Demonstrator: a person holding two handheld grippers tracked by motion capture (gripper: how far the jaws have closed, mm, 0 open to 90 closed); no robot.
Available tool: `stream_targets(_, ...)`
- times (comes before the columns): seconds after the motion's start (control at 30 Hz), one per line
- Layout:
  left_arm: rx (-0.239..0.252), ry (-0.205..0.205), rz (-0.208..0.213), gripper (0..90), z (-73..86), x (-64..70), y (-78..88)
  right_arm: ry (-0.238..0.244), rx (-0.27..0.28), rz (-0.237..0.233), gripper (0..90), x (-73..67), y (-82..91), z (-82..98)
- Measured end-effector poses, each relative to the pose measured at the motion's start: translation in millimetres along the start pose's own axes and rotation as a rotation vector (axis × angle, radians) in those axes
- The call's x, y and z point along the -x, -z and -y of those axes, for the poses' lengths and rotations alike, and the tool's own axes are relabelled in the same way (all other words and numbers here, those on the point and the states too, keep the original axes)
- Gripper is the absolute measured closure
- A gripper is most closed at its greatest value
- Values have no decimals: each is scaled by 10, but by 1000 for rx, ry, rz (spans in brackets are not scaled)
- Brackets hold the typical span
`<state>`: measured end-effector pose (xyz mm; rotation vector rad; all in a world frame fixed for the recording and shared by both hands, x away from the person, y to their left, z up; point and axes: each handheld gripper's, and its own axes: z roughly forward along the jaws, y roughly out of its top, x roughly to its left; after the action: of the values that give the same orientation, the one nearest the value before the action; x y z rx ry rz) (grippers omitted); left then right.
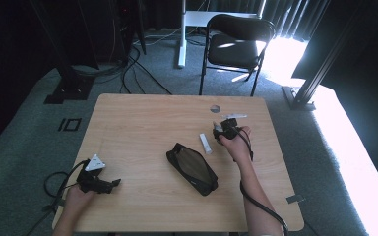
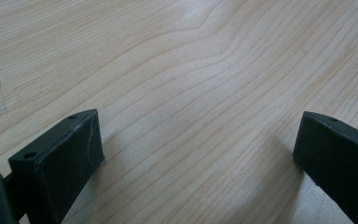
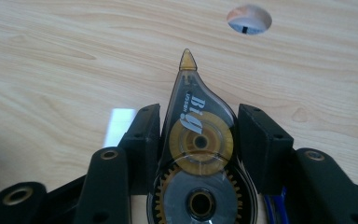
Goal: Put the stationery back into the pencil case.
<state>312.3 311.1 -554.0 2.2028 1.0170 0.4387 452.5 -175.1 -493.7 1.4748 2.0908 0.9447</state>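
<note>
Tape dispenser [image 3: 199, 154] sitting clenched in right gripper [image 3: 199, 135], tip pointing 12 o'clock | left gripper [image 2: 196, 154] resting released over table [image 2: 177, 70]

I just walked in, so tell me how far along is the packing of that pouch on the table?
Done: the pouch lies open on the table. In hand: the right gripper is shut on a correction tape, held off the pouch. Left: the tape isn't in the pouch yet, a white tube lies beside the pouch, and the left gripper is open over bare wood.

Black folding chair [image 1: 234, 46] on grey carpet [image 1: 24, 132], bright sunlight [image 1: 295, 54] through dark curtains [image 1: 295, 14].
</note>
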Motion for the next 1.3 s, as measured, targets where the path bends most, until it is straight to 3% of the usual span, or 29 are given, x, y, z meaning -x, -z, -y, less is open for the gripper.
stream_targets(0.27, 0, 1, 0, 16, 0, 1, 0, 51, 65, -44, 504, -152, 340, -10)
stream_targets(0.53, 0, 0, 0, 16, 0, 0, 0, 112, 76, -90, 504, -382, 640, 51)
stream_targets(0.77, -1, -1, 0, 16, 0, -1, 1, 153, 103, -170, 505, -613, 860, 76)
stream_targets(0.97, 0, 0, 0, 16, 0, -1, 0, 222, 90, -228, 505, -833, 930, 92)
stream_targets(1.13, 0, 0, 0, 16, 0, -1, 0, 245, 61, -291, 505, -983, 912, 135)
stream_targets(1.3, 1, -1, 0, 16, 0, -1, 0, 269, 19, -300, 505, -1084, 842, 196)
